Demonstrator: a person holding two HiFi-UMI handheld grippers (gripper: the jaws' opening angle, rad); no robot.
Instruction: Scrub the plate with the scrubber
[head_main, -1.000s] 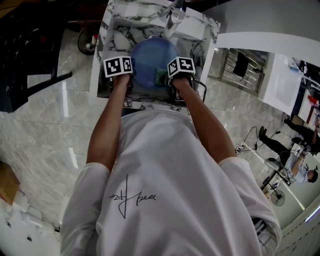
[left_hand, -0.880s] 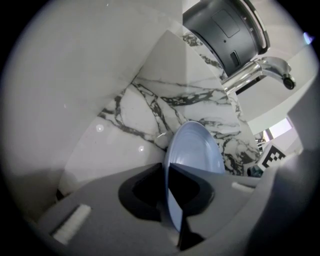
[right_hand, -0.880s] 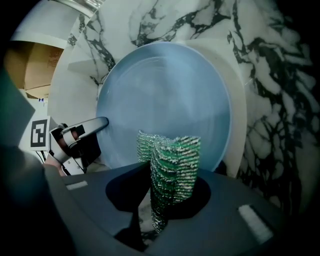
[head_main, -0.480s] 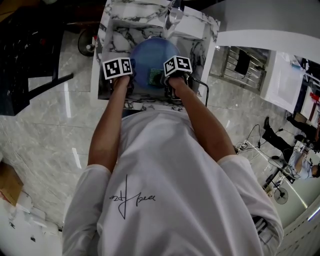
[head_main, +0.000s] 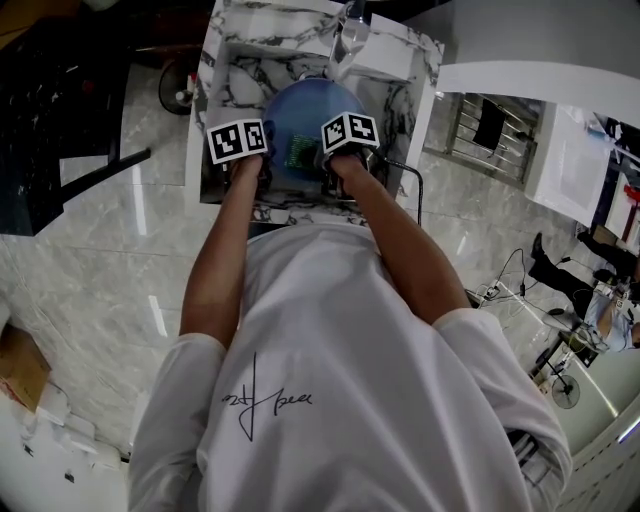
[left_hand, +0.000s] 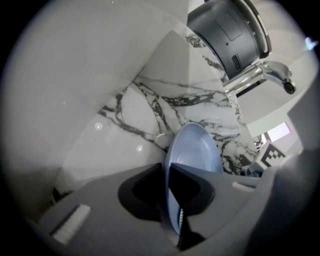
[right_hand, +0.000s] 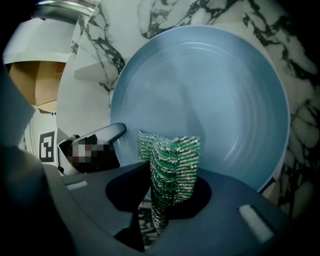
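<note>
Scrubbing is the step in hand, as I read it. My right claw (right_hand: 170, 192) is clamped on the green scrubber (right_hand: 172, 162). The mesh is folded upright between the jaws, and its top edge pokes out in front of the lower left of the blue plate (right_hand: 210, 90). I cannot say for sure whether the mesh is pressing on the plate's face.

My left claw (left_hand: 167, 182) pinches the plate's rim at its left edge, one jaw over the face and one behind it. Those jaws have just eased apart a little, with the rim between them. The plate stands tilted on edge, with the marble sink (head_main: 228, 80) around it and the faucet (left_hand: 260, 75) above it.

To do this well, I should firm up the left pinch first, because a slack hold would let the plate swing or slide once I push on it. Then I'd lay the broad side of the scrubber flat on the plate's face rather than poking with the fold. I'd work in overlapping strokes from the plate's middle out to its rim, stopping short of where my left claw sits.

Pressure should be moderate. Too hard a push could lever the plate out of the pinch, and a hard sideways drag could pull the mesh out of my right jaws.
</note>
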